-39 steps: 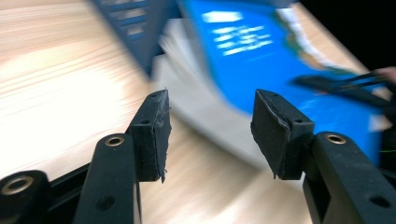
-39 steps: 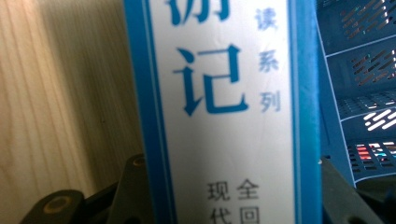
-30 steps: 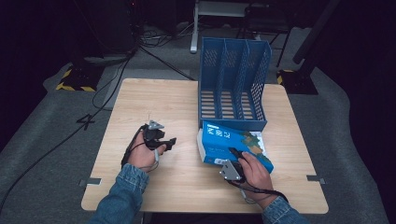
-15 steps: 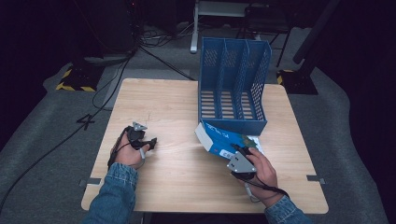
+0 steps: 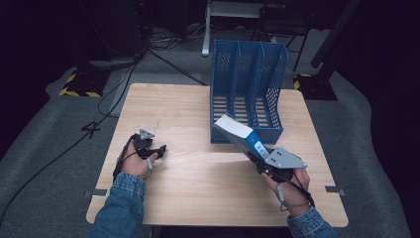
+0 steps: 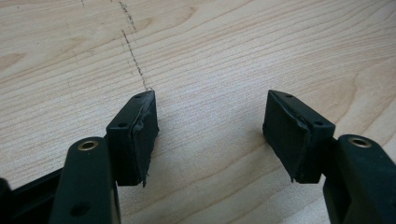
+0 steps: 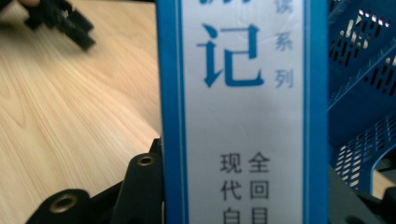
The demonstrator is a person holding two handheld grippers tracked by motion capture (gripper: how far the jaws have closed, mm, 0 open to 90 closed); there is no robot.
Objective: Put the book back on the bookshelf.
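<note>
Lower right of the high view, the right tongs [image 5: 257,157] grip a thick blue-and-white book [image 5: 240,133], tilted before the blue plastic file rack [image 5: 247,89]. The left tongs [image 6: 210,135], just opening, stand empty over the wooden surface [image 5: 198,178].

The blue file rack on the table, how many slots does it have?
3. The blue file rack has three upright slots side by side, left, middle and right, all apparently empty. The book in the right gripper tilts in front of it.
</note>
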